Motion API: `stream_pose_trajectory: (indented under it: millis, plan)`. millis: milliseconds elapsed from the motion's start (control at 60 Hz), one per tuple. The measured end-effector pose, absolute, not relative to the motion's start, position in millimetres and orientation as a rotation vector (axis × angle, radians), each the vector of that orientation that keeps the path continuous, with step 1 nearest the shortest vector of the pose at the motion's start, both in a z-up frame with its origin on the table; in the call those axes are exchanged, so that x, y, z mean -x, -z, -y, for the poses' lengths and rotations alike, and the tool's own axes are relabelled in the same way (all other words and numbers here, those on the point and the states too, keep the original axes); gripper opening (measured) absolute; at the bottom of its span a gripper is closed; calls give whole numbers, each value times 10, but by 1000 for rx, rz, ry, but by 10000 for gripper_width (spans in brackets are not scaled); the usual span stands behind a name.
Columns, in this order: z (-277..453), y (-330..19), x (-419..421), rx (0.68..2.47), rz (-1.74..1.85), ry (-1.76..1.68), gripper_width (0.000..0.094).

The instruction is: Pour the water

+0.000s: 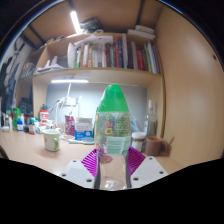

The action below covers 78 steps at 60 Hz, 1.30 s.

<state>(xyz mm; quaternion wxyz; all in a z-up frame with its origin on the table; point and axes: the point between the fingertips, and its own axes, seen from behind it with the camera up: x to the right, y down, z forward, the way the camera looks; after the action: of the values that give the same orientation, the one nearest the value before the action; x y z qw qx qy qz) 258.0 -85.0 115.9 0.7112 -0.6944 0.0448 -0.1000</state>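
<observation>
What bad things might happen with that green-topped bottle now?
The bottle sits between the pink pads of the gripper, which look pressed against its lower part. It is held low down and stands tall, so it might tip or slip when tilted for pouring. Its green cap still looks on, so nothing would come out until it is removed. The mug stands off to the side on the desk, so water might miss it.

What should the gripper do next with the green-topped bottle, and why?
Probably tilt the bottle gently toward a cup. The gripper seems shut on it, raised off the desk, cap on top, so no water can be pouring yet.
</observation>
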Motion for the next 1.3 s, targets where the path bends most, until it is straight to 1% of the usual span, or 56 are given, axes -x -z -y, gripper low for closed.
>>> stream_pose_trajectory:
  millis: [150, 217, 317, 383, 467, 600, 717, 800, 850, 950, 1200, 1250, 1300]
  plan:
    - [400, -1879, -2549, 1486, 129, 494, 355]
    - [100, -2135, -2461, 1482, 257, 616, 356]
    - [-382, -2338, -2249, 1459, 524, 890, 354]
    - [-691, -2399, -2074, 1392, 745, 1098, 354]
    - [-990, -2506, -1835, 1266, 1004, 1342, 353]
    - [-1412, -2290, -1431, 1063, 1302, 1604, 353]
    - [-1588, -2266, -1176, 796, 1529, 1765, 352]
    - [-1645, -2201, -1027, 635, 1646, 1828, 354]
    - [-1665, -2189, -970, 571, 1689, 1863, 353]
    - [-1708, -2112, -983, 547, 1724, 1902, 352]
    - [-1718, -2109, -932, 539, 1736, 1875, 354]
    - [-1710, -2152, -938, 561, 1703, 1852, 354]
    - [-1711, -2265, -977, 625, 1637, 1809, 354]
